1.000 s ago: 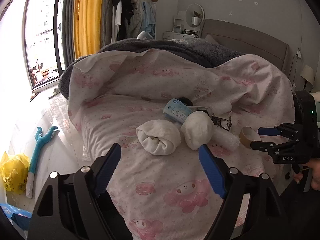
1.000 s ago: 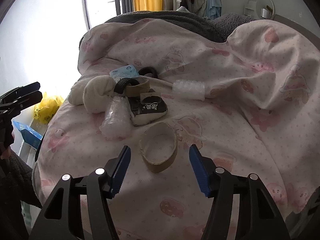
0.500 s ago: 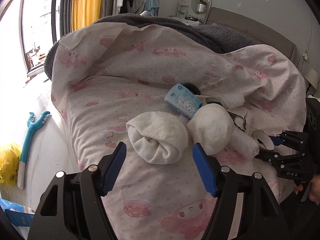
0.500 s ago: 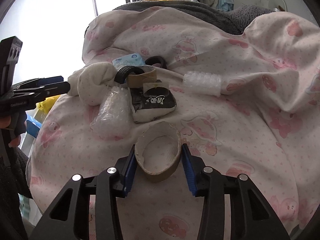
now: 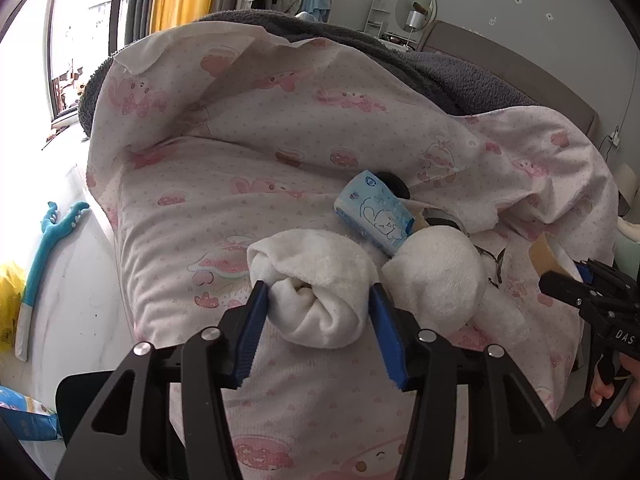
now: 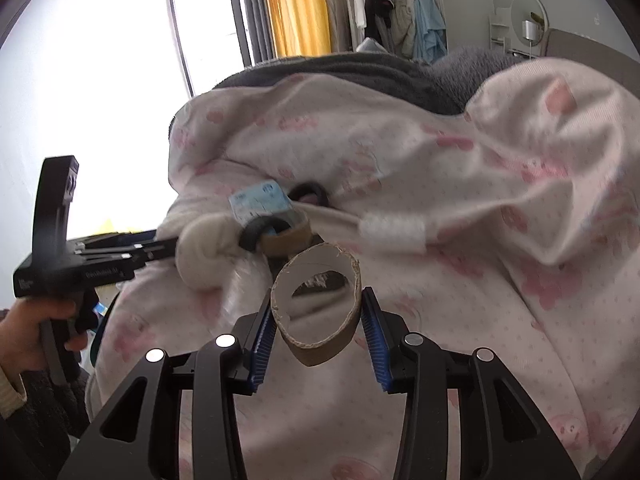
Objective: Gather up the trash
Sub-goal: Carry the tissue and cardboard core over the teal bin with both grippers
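My left gripper is closing its jaws around a rolled white sock lying on the pink patterned bedspread, blue pads touching both sides. My right gripper clamps a squashed cardboard tape ring, lifted just above the bedspread, near the other clutter.

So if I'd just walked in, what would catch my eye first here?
Probably the two black grippers with blue pads working over a pink cartoon-print bedsheet. The right gripper pinches a squashed cardboard tape ring lifted off the bed; the left gripper is closing around a rolled white towel. Behind the towel lies a blue tissue pack.
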Motion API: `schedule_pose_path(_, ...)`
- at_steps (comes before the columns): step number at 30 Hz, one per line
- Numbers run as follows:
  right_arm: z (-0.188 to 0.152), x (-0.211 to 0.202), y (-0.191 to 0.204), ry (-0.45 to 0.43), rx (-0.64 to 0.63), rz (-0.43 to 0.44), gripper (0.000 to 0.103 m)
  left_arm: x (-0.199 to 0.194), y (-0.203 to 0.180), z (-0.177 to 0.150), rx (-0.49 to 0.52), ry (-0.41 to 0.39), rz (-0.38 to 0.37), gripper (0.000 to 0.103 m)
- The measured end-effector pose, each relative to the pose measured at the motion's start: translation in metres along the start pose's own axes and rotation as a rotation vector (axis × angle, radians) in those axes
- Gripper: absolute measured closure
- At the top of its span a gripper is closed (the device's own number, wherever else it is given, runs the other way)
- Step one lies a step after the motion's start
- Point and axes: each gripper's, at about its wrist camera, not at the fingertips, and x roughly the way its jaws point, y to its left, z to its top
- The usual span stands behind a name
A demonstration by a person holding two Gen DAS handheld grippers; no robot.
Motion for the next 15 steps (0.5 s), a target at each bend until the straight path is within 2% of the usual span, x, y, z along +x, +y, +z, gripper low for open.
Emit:
schedule_pose_path(6,0.023,-0.005,0.019,-0.021,-0.009,0.048,0.061,-0.015,0.009,0.004,-0.036,-0.045,-0.026,0.059)
schedule_pose_path(10,0.036,-0.010,0.037,-0.045,-0.029,0.071,0.061,-0.031,0.016,0.004,-0.035,-0.087,-0.026,0.060)
schedule_pose_path(15,0.052,-0.012,0.063,-0.075,-0.017,0.143,0.061,-0.053,0.033,0.000,-0.058,-0.125,-0.004,0.060)
